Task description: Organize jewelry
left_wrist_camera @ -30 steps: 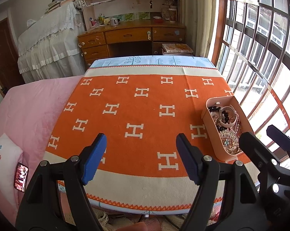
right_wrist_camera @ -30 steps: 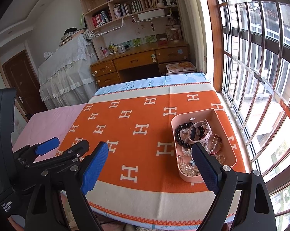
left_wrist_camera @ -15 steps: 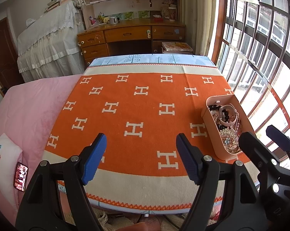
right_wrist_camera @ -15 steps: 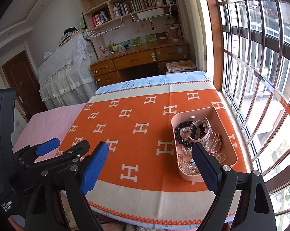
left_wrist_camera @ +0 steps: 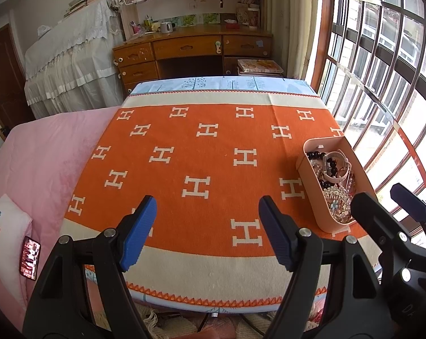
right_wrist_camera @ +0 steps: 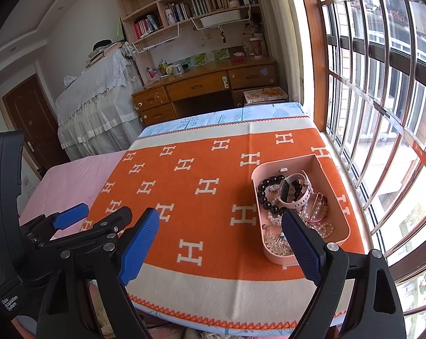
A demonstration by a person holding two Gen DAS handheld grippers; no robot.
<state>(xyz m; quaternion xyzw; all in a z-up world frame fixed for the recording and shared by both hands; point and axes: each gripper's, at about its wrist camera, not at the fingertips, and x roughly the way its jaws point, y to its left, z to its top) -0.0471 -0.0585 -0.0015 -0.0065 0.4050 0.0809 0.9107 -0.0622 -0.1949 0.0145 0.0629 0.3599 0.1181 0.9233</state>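
Note:
A pink tray (right_wrist_camera: 316, 162) (left_wrist_camera: 308, 175) sits on the right side of the orange blanket with white H marks (left_wrist_camera: 201, 152) (right_wrist_camera: 201, 214). It holds a black bead bracelet (right_wrist_camera: 265, 195), a pale pink watch (right_wrist_camera: 296, 189) (left_wrist_camera: 338, 166), pearl strands and a crystal comb (right_wrist_camera: 277, 243). My left gripper (left_wrist_camera: 207, 217) hovers open over the blanket's near edge, left of the tray, nothing between its blue pads. My right gripper (right_wrist_camera: 221, 231) is open too, its right pad in front of the tray's near end. Each gripper shows at the edge of the other's view.
A pink quilt (left_wrist_camera: 43, 158) with a phone (left_wrist_camera: 29, 255) lies left of the blanket. Barred windows (right_wrist_camera: 382, 90) run close along the right edge. A wooden desk (left_wrist_camera: 193, 48) with shelves and a cloth-covered piece of furniture (left_wrist_camera: 69, 65) stand beyond the far end.
None of the jewelry has moved. The left view has shifted very slightly; both grippers stay open and nearly still.

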